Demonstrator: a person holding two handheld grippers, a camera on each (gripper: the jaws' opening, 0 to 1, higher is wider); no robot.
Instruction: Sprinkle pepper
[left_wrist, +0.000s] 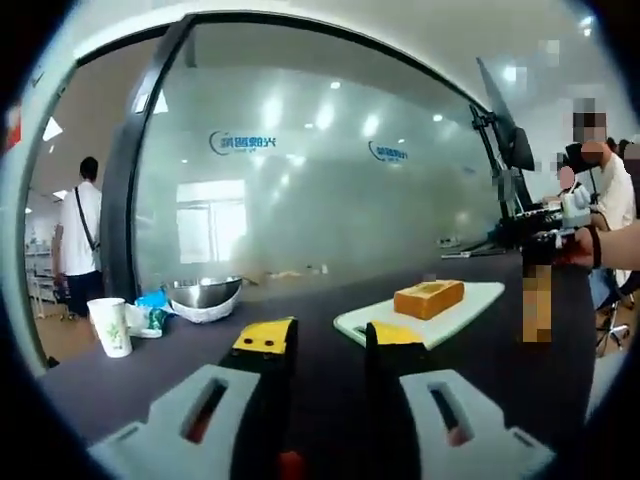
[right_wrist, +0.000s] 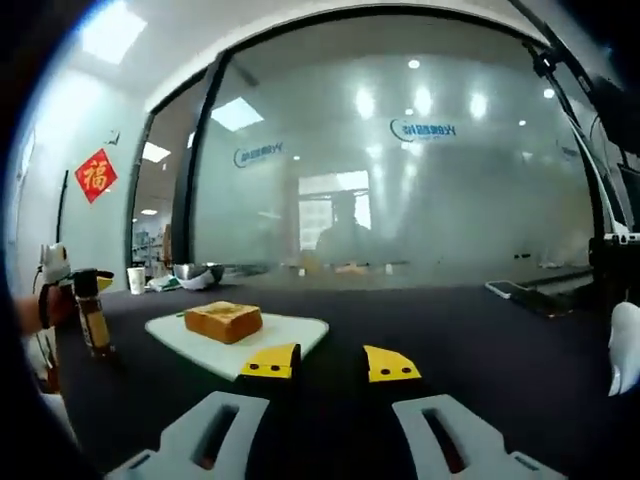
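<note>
A: What does the left gripper view show, going left to right?

B: At nine o'clock a person in a white top stands beyond the dark table; just inside that, a white paper cup; then a steel bowl at about ten o'clock; at centre bottom the left gripper, its yellow-tipped jaws released with a clear gap and nothing between them; past it at one o'clock, a white cutting board with a slice of toast lying on it; at three o'clock a hand at the table's edge — what it holds is blurred.

A: And the right gripper view?

B: At nine o'clock a red paper ornament on the wall; lower, at about eight o'clock, the pepper shaker — a slim brown bottle with a dark cap, upright, held at its top by something at the frame's edge; the same board and toast sit just right of it, apart from the bottle; at six o'clock the right gripper, jaws parted and empty, tips near the board's closest corner; at three o'clock a phone-like slab lies flat on the table.
</note>
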